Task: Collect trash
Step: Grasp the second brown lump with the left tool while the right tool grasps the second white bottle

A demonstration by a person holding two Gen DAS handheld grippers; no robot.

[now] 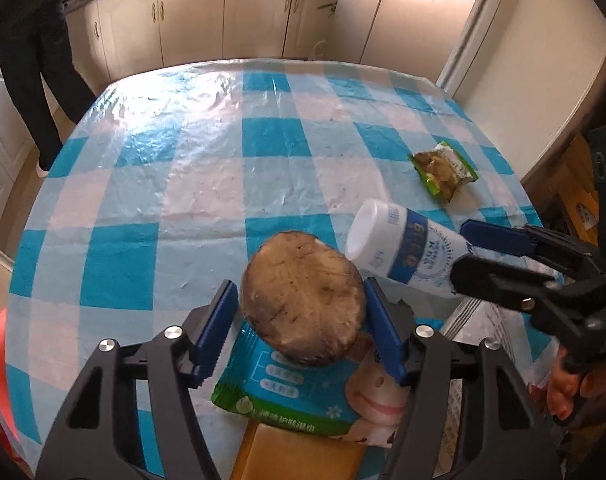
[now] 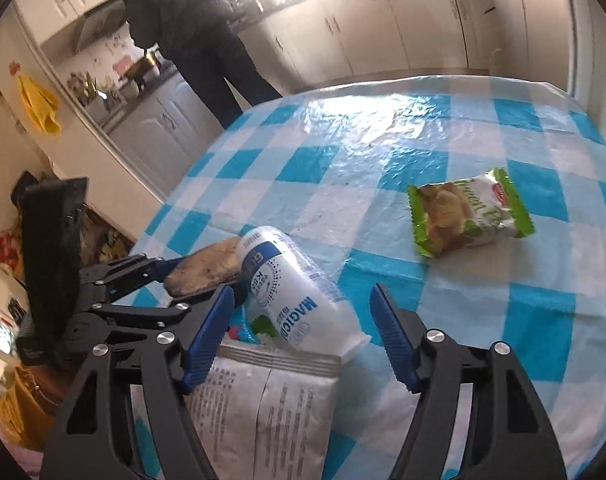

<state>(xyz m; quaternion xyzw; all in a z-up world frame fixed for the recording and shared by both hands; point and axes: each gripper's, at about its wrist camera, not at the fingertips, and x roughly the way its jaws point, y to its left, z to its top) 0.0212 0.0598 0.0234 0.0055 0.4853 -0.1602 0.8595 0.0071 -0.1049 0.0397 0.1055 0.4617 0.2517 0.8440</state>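
**Plastic slips, and both grips look thin**

Checked table (image 1: 175,184) is slick film, so anything dropped slides. My right tool (image 2: 303,336) stands spread around the white bottle (image 2: 295,292), pads apart from it; closing off-centre could squirt it away. My left tool (image 1: 301,320) pinches the brown mushroom cap (image 1: 303,296) above the wipes packet (image 1: 287,396); squeezing may crush it. Green snack wrapper (image 1: 443,172) lies well apart.
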